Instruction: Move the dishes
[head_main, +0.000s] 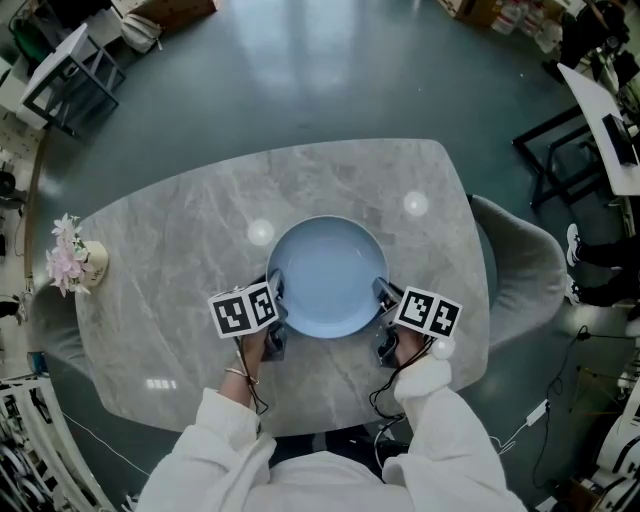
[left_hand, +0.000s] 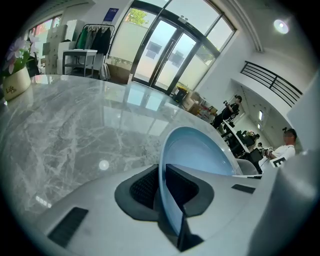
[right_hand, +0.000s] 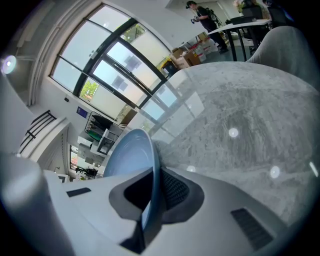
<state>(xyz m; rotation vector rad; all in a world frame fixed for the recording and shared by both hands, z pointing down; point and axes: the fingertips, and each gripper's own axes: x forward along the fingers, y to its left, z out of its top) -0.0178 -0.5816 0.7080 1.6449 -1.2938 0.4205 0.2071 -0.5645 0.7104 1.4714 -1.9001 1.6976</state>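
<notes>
White sleeves (head_main: 215, 440): nearest the head view's lower edge, one to each hand behind the grippers.

Left gripper (head_main: 275, 290): jaws pinched on the plate's near-left rim; its own view (left_hand: 162, 175) shows the rim edge-on between the two dark pads, one pad above the dish face, one beneath. Marker cube (head_main: 243, 310) sits just behind the jaws.

Right gripper (head_main: 383, 295): jaws likewise clamped on the near-right rim; its own view (right_hand: 152, 187) shows the rim caught between the pads. Marker cube (head_main: 430, 312) just behind.

Plate (head_main: 327, 275): pale blue, round, shallow, nothing in it. Spans the gap between the two grippers and reaches away from them. Whether it rests on the tabletop or is lifted just clear cannot be told.

Table (head_main: 180, 240): grey marble, rounded corners, under both grippers and the plate.

Flower pot (head_main: 72, 262): pink blooms, well left of the left gripper, at the table's edge.

Grey chair (head_main: 520, 265): beyond the table's edge, right of the right gripper.
</notes>
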